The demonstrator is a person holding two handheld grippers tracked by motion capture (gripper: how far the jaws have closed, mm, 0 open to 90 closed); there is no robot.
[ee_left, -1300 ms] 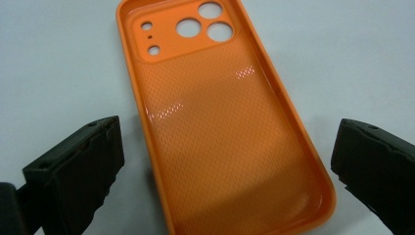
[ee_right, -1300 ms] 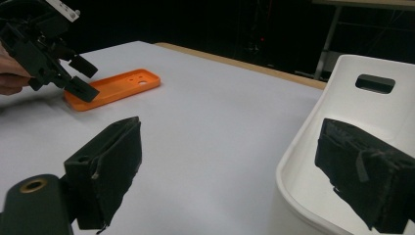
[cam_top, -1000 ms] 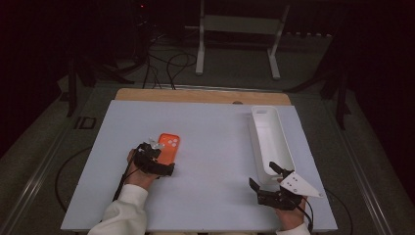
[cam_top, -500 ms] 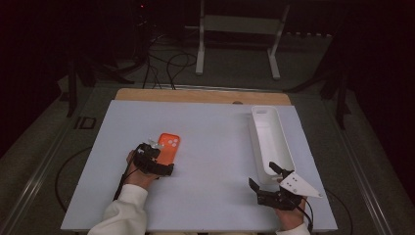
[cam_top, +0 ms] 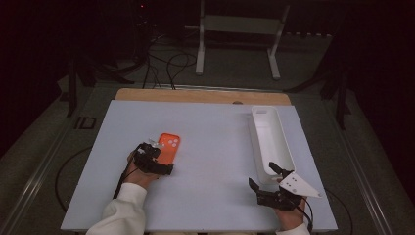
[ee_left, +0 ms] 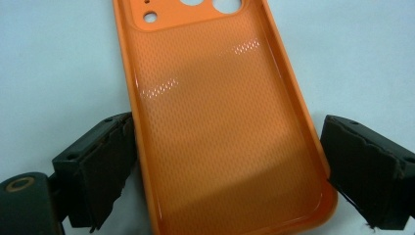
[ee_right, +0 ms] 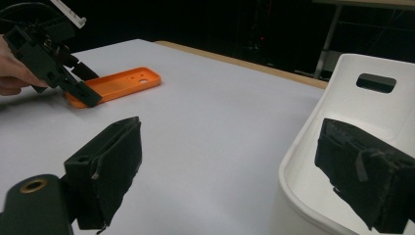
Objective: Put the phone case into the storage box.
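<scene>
Orange phone case [ee_left: 222,122] lying flat on the white table [cam_top: 215,147], left of centre, hollow side up, camera cut-outs at the far end. Left gripper [cam_top: 159,159] set down over the near end of the case, jaws straddling it from either side. Jaws just been closing, case between them. In the left gripper view, one pad [ee_left: 105,164] right against the case's rim, the other pad [ee_left: 364,169] just beside the opposite rim with a thin strip of table showing between (grip not yet made on that side). Left hand [cam_top: 137,174] behind the gripper, white sleeve [cam_top: 120,213] trailing to the near edge.

Right gripper [cam_top: 268,180] resting near the front right part of the table, jaws spread wide, nothing between them. In the right gripper view, one jaw over bare table, the other in front of the near end of the white tray [ee_right: 342,142]. Tray long and narrow, running away from the near edge along the right side (slot handle at its far end), well apart from the case. Wooden board [cam_top: 200,94] edging the far side of the table.
</scene>
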